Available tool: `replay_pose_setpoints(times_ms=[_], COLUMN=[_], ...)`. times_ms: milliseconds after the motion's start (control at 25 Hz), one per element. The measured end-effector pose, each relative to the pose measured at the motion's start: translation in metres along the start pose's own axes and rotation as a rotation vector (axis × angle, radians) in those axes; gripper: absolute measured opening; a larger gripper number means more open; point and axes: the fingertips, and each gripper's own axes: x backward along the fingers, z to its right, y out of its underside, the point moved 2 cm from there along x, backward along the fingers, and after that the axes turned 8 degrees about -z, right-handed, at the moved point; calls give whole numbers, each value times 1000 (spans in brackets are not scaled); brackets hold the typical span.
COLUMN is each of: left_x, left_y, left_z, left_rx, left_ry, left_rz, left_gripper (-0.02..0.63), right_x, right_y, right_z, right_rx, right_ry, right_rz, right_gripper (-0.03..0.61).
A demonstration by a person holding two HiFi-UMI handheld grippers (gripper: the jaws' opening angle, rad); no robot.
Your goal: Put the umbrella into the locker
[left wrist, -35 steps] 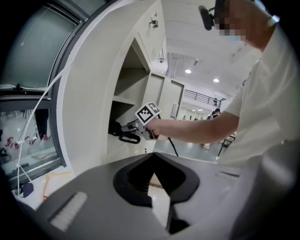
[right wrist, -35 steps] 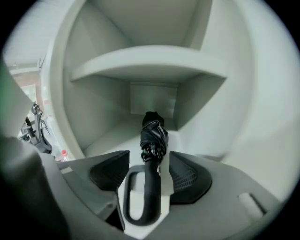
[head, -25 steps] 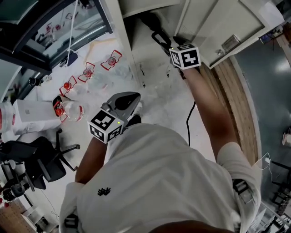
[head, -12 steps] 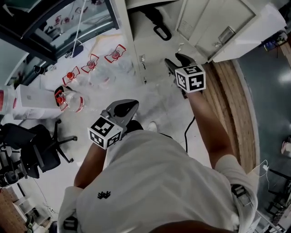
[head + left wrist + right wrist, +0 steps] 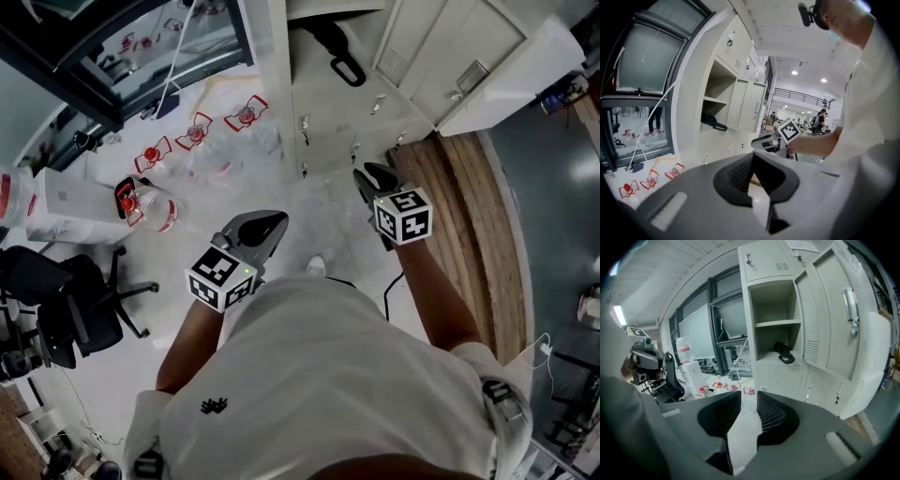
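The black umbrella (image 5: 328, 42) lies on a shelf inside the open white locker (image 5: 319, 103), its loop handle hanging over the shelf edge. It also shows in the right gripper view (image 5: 783, 351) and the left gripper view (image 5: 712, 122). My right gripper (image 5: 367, 173) is well back from the locker, over the floor. Its jaws (image 5: 748, 397) are closing, a narrow gap still stands between them, and nothing is in it. My left gripper (image 5: 277, 220) hangs lower left of it, its jaws (image 5: 751, 157) shut and empty.
The locker door (image 5: 469, 56) stands wide open at the right. Several red-capped water bottles (image 5: 150, 211) lie on the floor by the window, beside a white box (image 5: 66, 211). A black office chair (image 5: 66, 309) stands at the left. A black cable (image 5: 394, 281) runs along the wooden strip (image 5: 478, 234).
My right gripper has drawn back from the locker shelf toward the person, and its jaws have narrowed. The umbrella stays on the shelf. My left gripper has shifted slightly.
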Motion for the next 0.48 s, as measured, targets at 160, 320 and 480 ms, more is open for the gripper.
replay_pose_setpoints(times_ms=[160,320,480], left_x=[31,57,78], left_y=[16,34,47], left_z=[-7,-12,-13], left_rx=[11,19,20], left_ry=[-10,-13,-10], left_rz=[-3,-5,8], left_gripper=[55,55,55], right_x=[14,25,35], right_y=[17,22,22], right_z=[-32,-60,-88], right_rx=[-40,-35,-25], right_ry=[-12,3,7], right_rz=[0,16,34], right_gripper=[76,45,29])
